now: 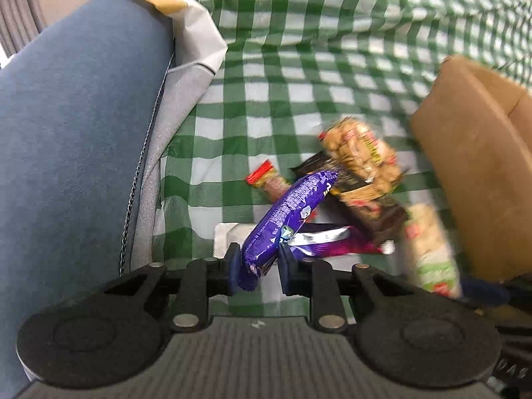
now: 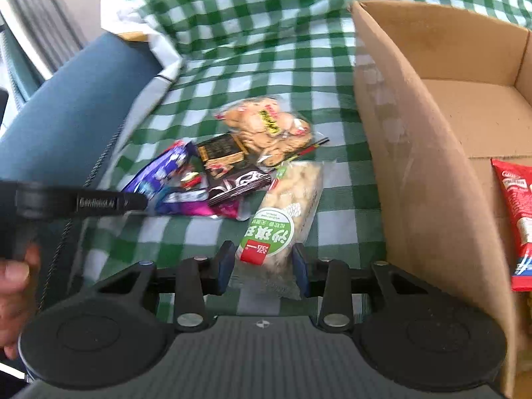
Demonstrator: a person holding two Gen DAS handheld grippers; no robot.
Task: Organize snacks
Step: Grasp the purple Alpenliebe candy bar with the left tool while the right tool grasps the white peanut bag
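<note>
Left wrist view | left gripper [image 1: 257, 262] clamps purple packet [image 1: 289, 212], lifted off pile for boxing | right gripper [image 2: 262, 266] grips green-labelled packet [image 2: 282, 219] beside cardboard box [image 2: 415, 153], on checked cloth [image 2: 266, 50].

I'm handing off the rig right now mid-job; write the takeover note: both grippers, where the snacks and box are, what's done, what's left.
Left gripper: jaws closed on the purple snack packet, at the near edge of the pile.
Right gripper: jaws closed around the pale cracker pack with the green label, which still lies on the checked cloth.
Cardboard box: open, to the right of the pile; a red packet is already inside.
Left on the cloth: the biscuit bag, the black-and-gold packet, the dark packet.
Next, probably: carry both held packs into the box, then the rest.
</note>
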